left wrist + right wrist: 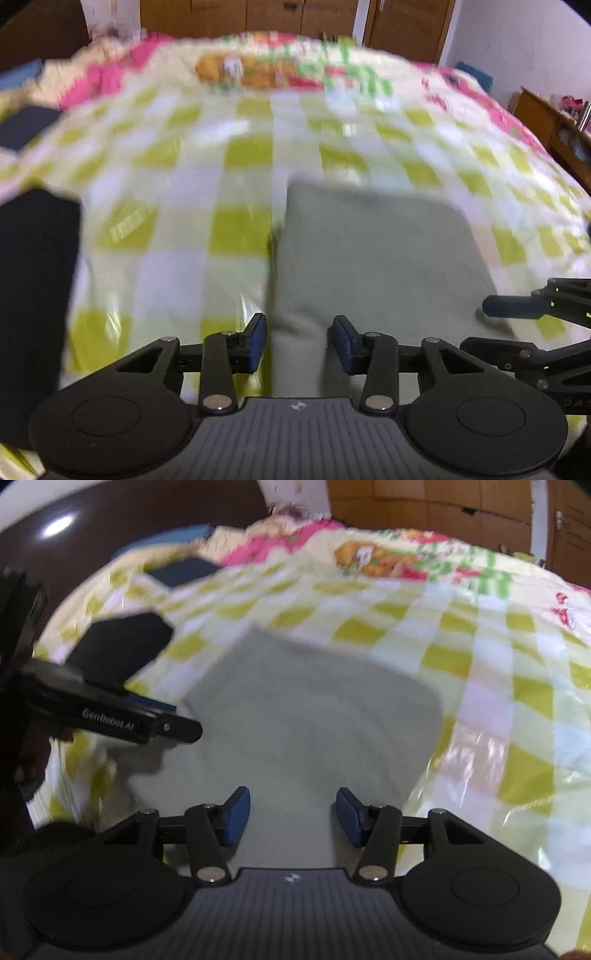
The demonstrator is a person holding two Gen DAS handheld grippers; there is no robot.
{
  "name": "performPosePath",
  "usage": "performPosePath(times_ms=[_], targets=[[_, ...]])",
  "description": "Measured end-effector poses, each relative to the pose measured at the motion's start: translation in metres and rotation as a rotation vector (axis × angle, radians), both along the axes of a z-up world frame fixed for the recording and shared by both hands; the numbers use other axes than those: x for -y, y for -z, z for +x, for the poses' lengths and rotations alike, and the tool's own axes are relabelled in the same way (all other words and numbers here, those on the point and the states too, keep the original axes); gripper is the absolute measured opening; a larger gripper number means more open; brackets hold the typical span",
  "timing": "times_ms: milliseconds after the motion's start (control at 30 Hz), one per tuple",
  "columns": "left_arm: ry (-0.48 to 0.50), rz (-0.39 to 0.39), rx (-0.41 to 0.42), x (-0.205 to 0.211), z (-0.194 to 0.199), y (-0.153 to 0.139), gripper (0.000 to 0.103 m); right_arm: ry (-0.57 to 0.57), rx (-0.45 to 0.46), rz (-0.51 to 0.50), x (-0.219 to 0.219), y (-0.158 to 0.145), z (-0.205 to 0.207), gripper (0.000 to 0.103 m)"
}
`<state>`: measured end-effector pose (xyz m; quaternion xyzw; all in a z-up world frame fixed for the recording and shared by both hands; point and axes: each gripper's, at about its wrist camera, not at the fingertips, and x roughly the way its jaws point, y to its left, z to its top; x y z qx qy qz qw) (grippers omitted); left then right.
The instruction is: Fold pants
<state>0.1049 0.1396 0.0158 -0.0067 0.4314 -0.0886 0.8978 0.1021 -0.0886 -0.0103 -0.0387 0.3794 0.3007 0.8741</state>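
Note:
The grey-green pants (373, 251) lie as a folded rectangle on the checked bedspread (177, 229). My left gripper (300, 341) is open at their near left edge. A ridge of the cloth runs between its blue pads (258, 341), and the pads do not press on it. In the right wrist view the pants (306, 709) fill the middle. My right gripper (293, 818) stands open above their near edge, holding nothing. The left gripper (177, 731) reaches in from the left, over the pants' left side. The right gripper (517, 306) shows at the right edge of the left wrist view.
A black folded garment (122, 642) lies left of the pants, also seen large at the left (33, 295). A dark blue folded piece (184, 570) lies farther back. Wooden wardrobes (258, 14) stand behind the bed, and a wooden shelf (546, 118) to the right.

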Motion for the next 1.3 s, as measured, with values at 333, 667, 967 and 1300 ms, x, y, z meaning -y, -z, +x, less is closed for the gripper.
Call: performPosePath(times_ms=[333, 667, 967, 1300], targets=[[0.002, 0.045, -0.007, 0.018, 0.058, 0.029, 0.060, -0.039, -0.050, -0.027, -0.007, 0.024, -0.014, 0.053], [-0.062, 0.025, 0.059, 0.002, 0.023, 0.009, 0.060, 0.047, -0.015, 0.021, 0.009, 0.009, -0.008, 0.053], [-0.065, 0.095, 0.017, 0.012, -0.008, 0.011, 0.062, 0.054, 0.008, -0.001, 0.008, -0.002, -0.035, 0.054], [-0.052, 0.060, -0.047, 0.024, -0.032, 0.029, 0.063, 0.220, -0.203, 0.157, 0.033, 0.029, -0.014, 0.061]])
